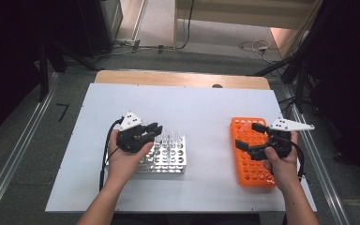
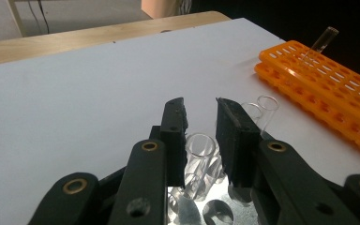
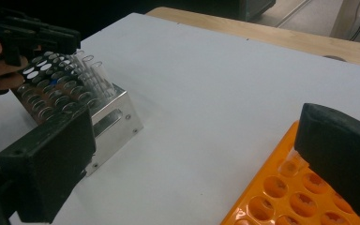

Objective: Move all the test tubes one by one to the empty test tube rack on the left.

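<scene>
The left claw [image 2: 200, 105] is clenched around a glass tube [image 2: 200, 150]. The tube stands upright in a hole of the shiny metal rack [image 1: 168, 161], near the left side of the worktop [image 1: 192, 108]. The black pads sit right against the glass on both sides. Glass is smooth and slippery, so the tube may slide out if the squeeze is too soft. It may crack if the squeeze is too hard. If the hand pulls sideways and not straight up, the tube may catch on the hole and tug the whole rack along. More empty tubes [image 2: 268, 105] stand just beside it, and a jaw could bump them and knock them about. The right claw [image 1: 249, 135] is wide open and holds nothing. It hovers over the far end of the orange rack [image 1: 253, 173], which lies well apart on the right side. One tube [image 2: 322, 40] already sits in that rack and leans a bit. A careless move by the right hand could hit it or push the light rack toward the edge of the worktop. I can read no words, labels or brand names on the racks, the tubes or the claws.
</scene>
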A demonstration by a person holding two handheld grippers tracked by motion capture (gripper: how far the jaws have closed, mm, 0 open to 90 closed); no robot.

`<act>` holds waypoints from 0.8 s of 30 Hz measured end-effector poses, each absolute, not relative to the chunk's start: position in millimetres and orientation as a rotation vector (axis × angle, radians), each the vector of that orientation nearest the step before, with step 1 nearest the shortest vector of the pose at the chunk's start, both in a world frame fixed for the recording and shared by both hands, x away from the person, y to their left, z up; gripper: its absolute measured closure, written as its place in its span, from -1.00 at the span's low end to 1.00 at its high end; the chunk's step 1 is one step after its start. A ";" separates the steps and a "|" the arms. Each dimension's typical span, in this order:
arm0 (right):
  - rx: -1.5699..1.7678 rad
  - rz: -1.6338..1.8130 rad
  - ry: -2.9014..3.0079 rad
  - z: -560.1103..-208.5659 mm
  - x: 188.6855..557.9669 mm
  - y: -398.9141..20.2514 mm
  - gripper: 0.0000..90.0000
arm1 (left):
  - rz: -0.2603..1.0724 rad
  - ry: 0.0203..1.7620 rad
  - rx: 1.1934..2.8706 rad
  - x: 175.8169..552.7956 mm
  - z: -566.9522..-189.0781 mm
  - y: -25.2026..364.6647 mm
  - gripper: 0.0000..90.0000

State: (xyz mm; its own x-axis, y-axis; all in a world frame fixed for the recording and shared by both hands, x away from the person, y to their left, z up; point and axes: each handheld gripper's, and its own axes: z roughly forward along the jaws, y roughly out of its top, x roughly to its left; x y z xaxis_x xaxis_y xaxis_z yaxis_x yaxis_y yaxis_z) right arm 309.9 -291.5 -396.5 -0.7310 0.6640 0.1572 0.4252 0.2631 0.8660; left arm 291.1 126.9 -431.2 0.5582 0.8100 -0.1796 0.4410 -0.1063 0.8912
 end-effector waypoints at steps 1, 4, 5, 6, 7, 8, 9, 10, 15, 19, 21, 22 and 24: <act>1.013 1.458 2.289 -396.0 310.3 -293.0 -1.00 | 0.432 1.039 1.734 290.7 -431.0 127.7 0.60; 1.023 1.468 2.274 -394.8 311.5 -297.7 -1.00 | 0.433 1.041 1.717 288.4 -429.9 130.2 0.57; 1.041 1.469 2.266 -394.4 312.0 -300.1 -1.00 | 0.433 1.037 1.713 287.2 -429.1 131.6 0.52; 1.050 1.469 2.260 -394.2 312.6 -302.2 -1.00 | 0.438 1.036 1.706 285.6 -428.3 132.4 0.46; 1.057 1.475 2.251 -394.4 313.7 -304.0 -1.00 | 0.438 1.026 1.698 284.0 -427.3 133.2 0.41; 1.067 1.473 2.246 -394.4 314.5 -305.8 -1.00 | 0.436 1.021 1.692 282.6 -426.3 133.7 0.36; 1.074 1.474 2.240 -394.6 315.4 -306.9 -1.00 | 0.432 1.012 1.681 280.1 -424.7 134.4 0.30; 1.084 1.476 2.235 -395.3 316.9 -308.7 -1.00 | 0.433 1.004 1.680 277.9 -423.1 134.9 0.23; 1.120 1.451 2.238 -401.1 324.0 -310.9 -1.00 | 0.444 0.965 1.673 264.9 -417.3 135.3 -0.07; 1.167 1.428 2.231 -407.1 330.1 -311.5 -0.93 | 0.433 0.952 1.669 255.9 -416.9 134.6 -0.39; 1.189 1.412 2.239 -412.5 334.3 -311.6 -0.86 | 0.430 0.941 1.667 251.5 -417.4 134.8 -0.52; 1.198 1.407 2.251 -415.1 336.1 -311.2 -0.80 | 0.420 0.935 1.663 249.6 -417.8 134.6 -0.57; 1.210 1.390 2.269 -419.9 340.4 -310.5 -0.67 | 0.421 0.931 1.671 247.2 -418.0 133.5 -0.69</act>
State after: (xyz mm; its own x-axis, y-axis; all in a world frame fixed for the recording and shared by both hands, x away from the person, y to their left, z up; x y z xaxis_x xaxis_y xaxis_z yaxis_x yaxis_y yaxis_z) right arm 340.4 -310.5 -419.9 -0.6374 0.7382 0.2209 0.5319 0.2141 0.8193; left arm 247.2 133.5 -418.0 0.6253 0.7575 -0.1876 0.3598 -0.0665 0.9307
